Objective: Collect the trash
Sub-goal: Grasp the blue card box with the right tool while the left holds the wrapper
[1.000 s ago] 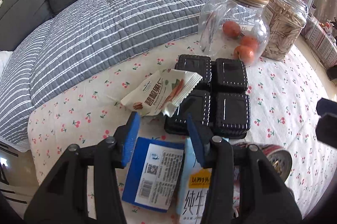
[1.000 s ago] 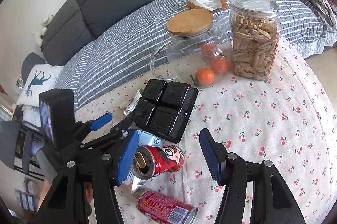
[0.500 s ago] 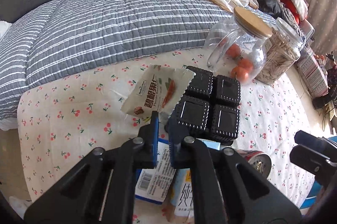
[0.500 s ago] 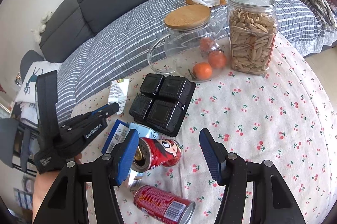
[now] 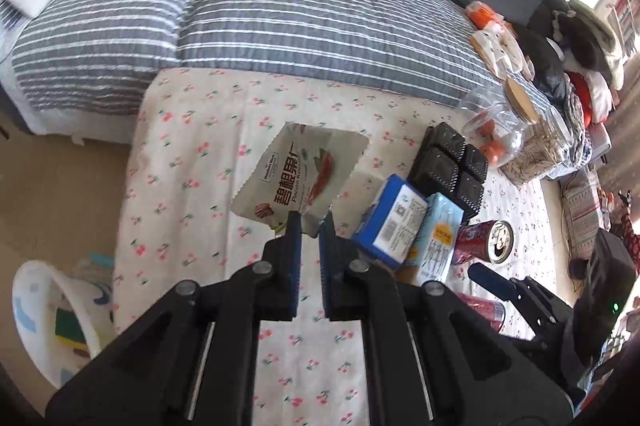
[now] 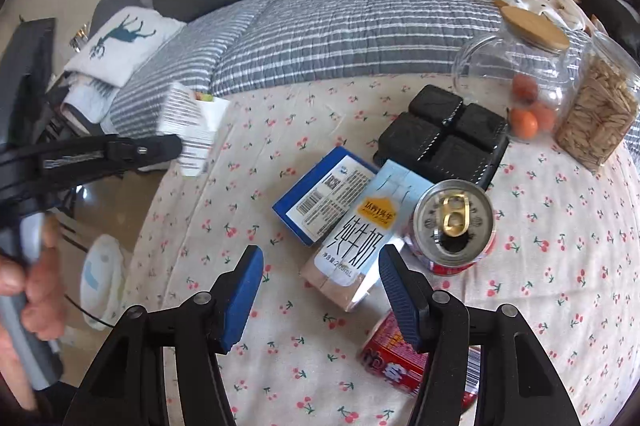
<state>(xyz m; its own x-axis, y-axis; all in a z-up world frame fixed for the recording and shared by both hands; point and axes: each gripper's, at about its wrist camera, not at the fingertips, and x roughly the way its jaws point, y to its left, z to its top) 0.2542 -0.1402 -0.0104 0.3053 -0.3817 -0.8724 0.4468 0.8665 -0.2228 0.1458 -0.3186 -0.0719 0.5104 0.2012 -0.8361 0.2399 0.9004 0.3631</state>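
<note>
My left gripper (image 5: 308,222) is shut on the lower edge of a white snack wrapper (image 5: 296,177) and holds it in the air above the cherry-print tablecloth (image 5: 192,185). In the right wrist view the same wrapper (image 6: 192,129) hangs at the table's left edge. My right gripper (image 6: 320,290) stands open just above a pale blue milk carton (image 6: 356,246), with nothing between its fingers. Beside the carton lie a blue box (image 6: 324,193), an opened red can (image 6: 454,222) and a second red can (image 6: 396,358) on its side.
A white trash basket (image 5: 48,318) stands on the floor left of the table. A black four-cell tray (image 6: 440,137), a glass jar of oranges (image 6: 516,81) and a jar of seeds (image 6: 596,113) sit at the far right. A sofa with a striped quilt (image 6: 340,21) lies behind.
My left gripper shut on the snack wrapper, lifted it off the table and carried it left. My right gripper, still open, moved left from the can to above the milk carton.
</note>
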